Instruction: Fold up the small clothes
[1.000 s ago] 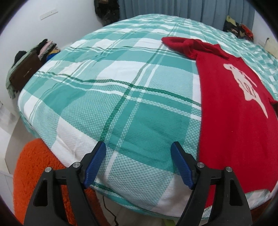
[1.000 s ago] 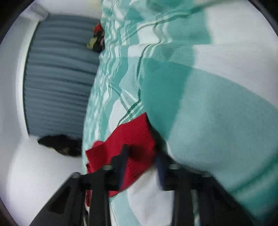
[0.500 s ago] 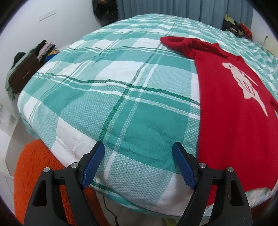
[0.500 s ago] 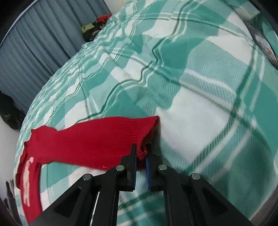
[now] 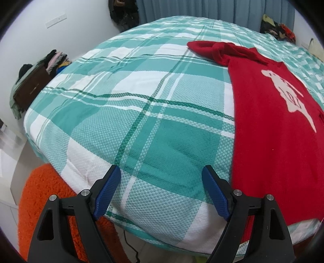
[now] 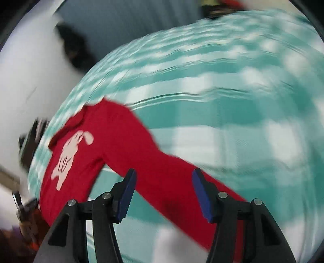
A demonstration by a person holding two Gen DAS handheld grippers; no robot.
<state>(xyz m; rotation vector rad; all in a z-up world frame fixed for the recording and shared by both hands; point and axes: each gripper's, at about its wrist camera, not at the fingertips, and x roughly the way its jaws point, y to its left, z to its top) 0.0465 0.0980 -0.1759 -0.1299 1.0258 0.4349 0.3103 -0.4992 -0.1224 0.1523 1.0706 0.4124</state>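
Observation:
A small red sweater (image 5: 271, 129) with a pale rabbit print lies flat on the teal and white plaid bed (image 5: 154, 105), its far sleeve bunched near the top. My left gripper (image 5: 161, 174) hovers open over the bed's near edge, left of the sweater, holding nothing. In the blurred right wrist view the sweater (image 6: 105, 145) stretches one sleeve out toward the lower right. My right gripper (image 6: 163, 176) hangs above that sleeve with its jaws opening; the pads are off the cloth.
An orange shaggy rug (image 5: 40, 202) lies on the floor below the bed's near left corner. Piled clothes (image 5: 36, 70) sit by the left wall. Blue curtains (image 5: 202, 10) and dark clothing (image 5: 123, 12) stand behind the bed.
My right gripper let go of the red sleeve end, lifted away and rolled; the sleeve now lies stretched on the bed. The left gripper stayed put.

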